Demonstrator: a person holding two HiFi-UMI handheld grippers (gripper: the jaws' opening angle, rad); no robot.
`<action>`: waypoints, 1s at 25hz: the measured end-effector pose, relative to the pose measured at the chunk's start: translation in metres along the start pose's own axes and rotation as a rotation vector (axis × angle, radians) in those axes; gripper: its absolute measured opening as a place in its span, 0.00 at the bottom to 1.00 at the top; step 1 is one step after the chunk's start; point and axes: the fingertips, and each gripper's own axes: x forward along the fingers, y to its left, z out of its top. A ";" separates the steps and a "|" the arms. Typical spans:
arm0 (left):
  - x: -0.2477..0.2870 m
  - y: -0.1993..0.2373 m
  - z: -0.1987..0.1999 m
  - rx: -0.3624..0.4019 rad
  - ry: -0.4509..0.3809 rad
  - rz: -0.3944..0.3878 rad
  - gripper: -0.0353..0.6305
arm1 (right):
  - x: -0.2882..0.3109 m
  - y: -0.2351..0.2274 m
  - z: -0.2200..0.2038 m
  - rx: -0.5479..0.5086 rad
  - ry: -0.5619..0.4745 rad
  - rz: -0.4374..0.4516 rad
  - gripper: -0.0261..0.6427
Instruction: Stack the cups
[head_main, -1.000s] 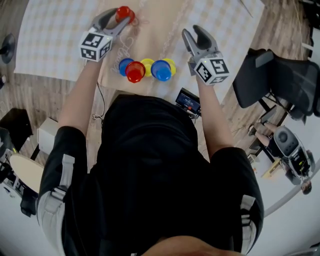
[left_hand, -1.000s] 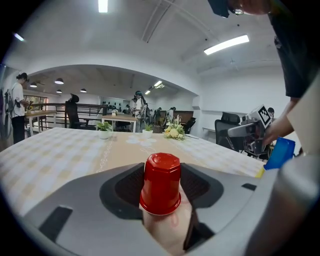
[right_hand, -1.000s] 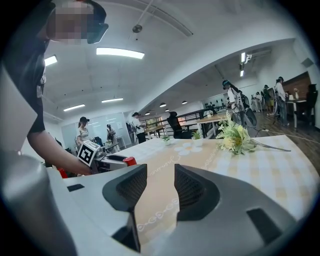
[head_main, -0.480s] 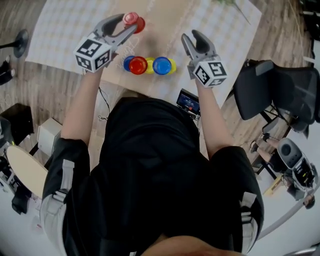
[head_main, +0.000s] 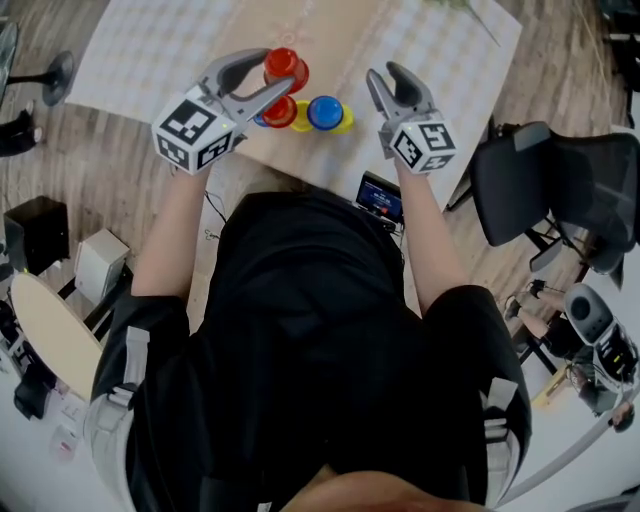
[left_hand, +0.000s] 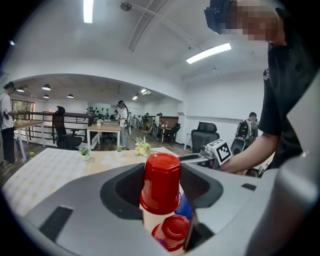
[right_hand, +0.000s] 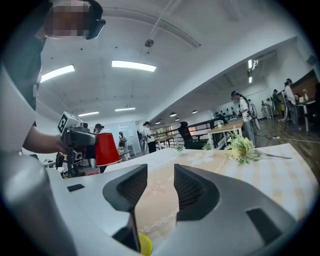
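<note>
Now left gripper (head_main: 276, 80) clamping upturned red plastic cup (left_hand: 161, 181), holding it above row of blue, red, yellow plastic cups (head_main: 325, 112). Right gripper (head_main: 385, 78) hovering empty, jaws apart. Best play: centring over red one, lowering straight, releasing late.

Obstacles: cup cluster (head_main: 322, 113) mid-tabletop (head_main: 140, 50); flower bunch (right_hand: 242, 147) towards the far edge. Open passage: tabletop left, right and beyond the cluster.

The left gripper (head_main: 277, 76) covers most of one cup (head_main: 259, 120) on the table (head_main: 140, 50), probably blue.
</note>
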 end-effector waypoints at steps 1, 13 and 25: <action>-0.001 -0.006 -0.002 0.000 0.005 -0.007 0.38 | -0.003 0.002 -0.001 0.001 -0.001 0.002 0.31; 0.003 -0.051 -0.019 0.024 0.035 -0.045 0.38 | -0.024 0.007 -0.010 -0.005 -0.003 0.005 0.30; 0.010 -0.054 -0.030 0.035 0.064 -0.058 0.39 | -0.034 -0.004 -0.010 -0.004 -0.003 -0.023 0.30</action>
